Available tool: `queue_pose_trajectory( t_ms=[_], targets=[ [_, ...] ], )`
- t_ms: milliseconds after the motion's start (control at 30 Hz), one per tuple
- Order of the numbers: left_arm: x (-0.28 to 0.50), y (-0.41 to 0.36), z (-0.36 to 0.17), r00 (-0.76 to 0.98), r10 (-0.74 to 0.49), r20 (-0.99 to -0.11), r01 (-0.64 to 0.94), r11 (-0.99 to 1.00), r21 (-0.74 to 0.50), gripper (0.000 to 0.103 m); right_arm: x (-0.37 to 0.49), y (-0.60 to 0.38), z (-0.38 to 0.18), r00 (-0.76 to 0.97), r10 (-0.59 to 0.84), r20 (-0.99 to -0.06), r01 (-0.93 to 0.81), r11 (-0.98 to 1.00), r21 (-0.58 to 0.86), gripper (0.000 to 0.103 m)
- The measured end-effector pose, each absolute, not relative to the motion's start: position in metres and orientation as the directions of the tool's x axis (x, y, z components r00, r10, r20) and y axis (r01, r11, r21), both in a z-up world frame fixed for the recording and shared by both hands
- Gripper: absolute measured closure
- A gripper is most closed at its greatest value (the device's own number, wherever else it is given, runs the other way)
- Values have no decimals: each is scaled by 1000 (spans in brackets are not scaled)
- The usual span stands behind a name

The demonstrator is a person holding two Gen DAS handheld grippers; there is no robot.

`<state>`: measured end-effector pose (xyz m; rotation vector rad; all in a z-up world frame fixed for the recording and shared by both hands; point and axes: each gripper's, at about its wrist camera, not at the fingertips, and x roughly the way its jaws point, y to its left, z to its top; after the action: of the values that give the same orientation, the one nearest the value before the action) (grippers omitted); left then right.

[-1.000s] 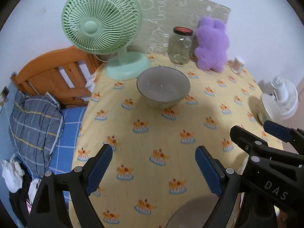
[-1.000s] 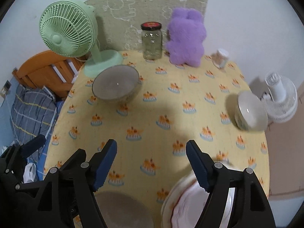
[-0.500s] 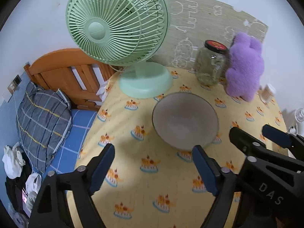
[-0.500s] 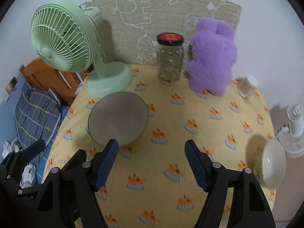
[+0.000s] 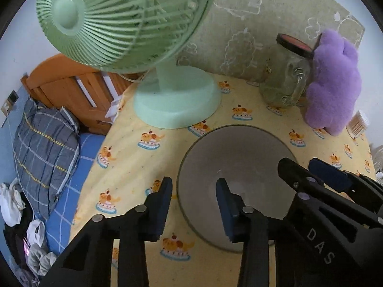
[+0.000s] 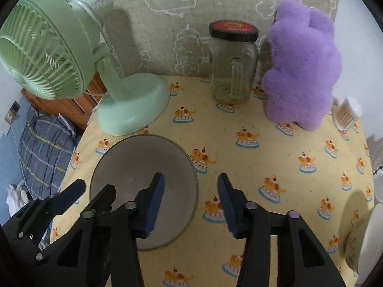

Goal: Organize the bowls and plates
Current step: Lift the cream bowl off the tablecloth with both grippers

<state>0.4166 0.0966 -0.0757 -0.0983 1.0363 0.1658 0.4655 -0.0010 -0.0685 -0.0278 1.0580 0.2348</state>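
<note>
We see a round table covered by a yellow cloth (image 6: 282, 148) printed with small cake pictures, pushed against a white wall with a grey-green mat (image 6: 167, 24) of chalk-like drawings leaning behind it. At the back stand a mint-green fan (image 5: 124, 19), a glass jar (image 6: 233, 67) with a red-and-black lid, a purple plush toy (image 6: 301, 71) and a small tub of cotton swabs (image 6: 347, 114). To the left, below the table edge, lie a wooden bed frame (image 5: 69, 88), a checked grey pillow (image 5: 43, 143) and a blue sheet.

The grey bowl (image 5: 239, 167) sits upright on the cloth in front of the fan's base. Our left gripper (image 5: 194, 191) straddles the bowl's left rim, one finger outside and one inside, jaws closing but not yet pressing on it. Our right gripper (image 6: 190, 196) straddles the right rim the same way, also closing. A white dish (image 6: 371, 239) shows at the far right edge.
</note>
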Motion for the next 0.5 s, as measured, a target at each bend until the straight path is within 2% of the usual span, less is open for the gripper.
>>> queue_pose_trajectory(
  t_ms=[267,500],
  targets=[
    [427,98,-88,482,103,-870,-187,982,13,74,477,7,-86,449,193,-873,-217,971,103,73],
    [429,97,-88,473,119,-873,-201,979,25,75,477,7,-85,450,184,-874,-214,972,94,76]
  ],
)
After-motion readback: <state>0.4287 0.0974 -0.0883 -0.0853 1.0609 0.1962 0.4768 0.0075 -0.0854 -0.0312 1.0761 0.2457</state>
